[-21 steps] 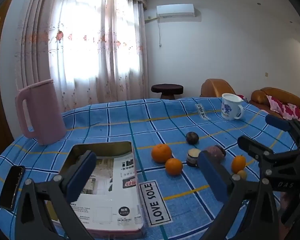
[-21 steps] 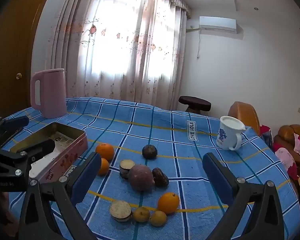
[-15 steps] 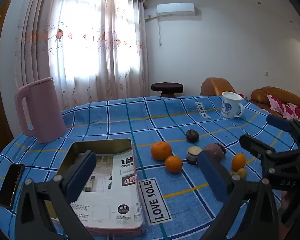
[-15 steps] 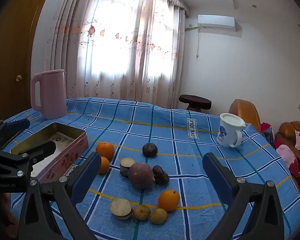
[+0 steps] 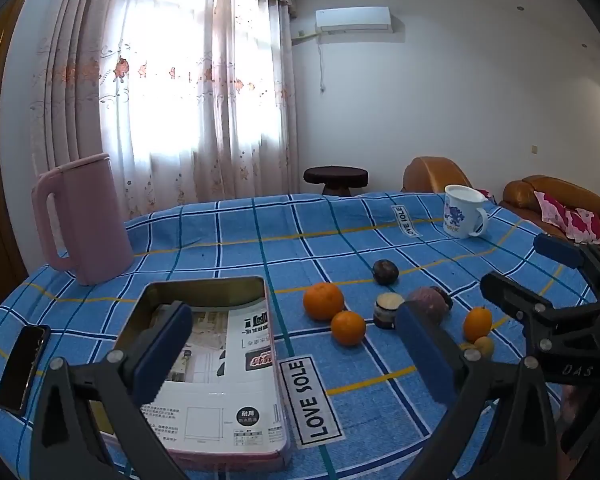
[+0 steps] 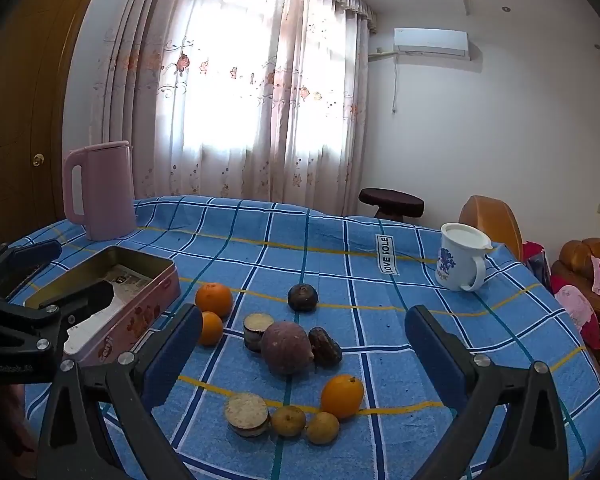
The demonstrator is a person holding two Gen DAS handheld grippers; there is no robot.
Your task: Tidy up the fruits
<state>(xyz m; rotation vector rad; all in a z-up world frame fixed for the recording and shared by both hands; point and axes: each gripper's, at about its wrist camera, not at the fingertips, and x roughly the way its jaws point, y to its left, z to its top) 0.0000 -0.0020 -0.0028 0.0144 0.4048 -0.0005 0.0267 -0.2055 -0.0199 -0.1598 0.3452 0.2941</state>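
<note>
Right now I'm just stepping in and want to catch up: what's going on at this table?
A person holds two grippers over a table with a blue checked cloth, and nothing is picked up yet. The left gripper hangs open above the tin box; the right gripper is open over the scattered fruit. Three oranges, among them one near the box, and darker fruit such as the big purple one all lie on the cloth, none in the box.

The small print on the paper (image 5: 220, 360) lining the tin (image 5: 204, 284) cannot be read; its near corner is hidden behind a gripper finger (image 5: 160, 344).
</note>
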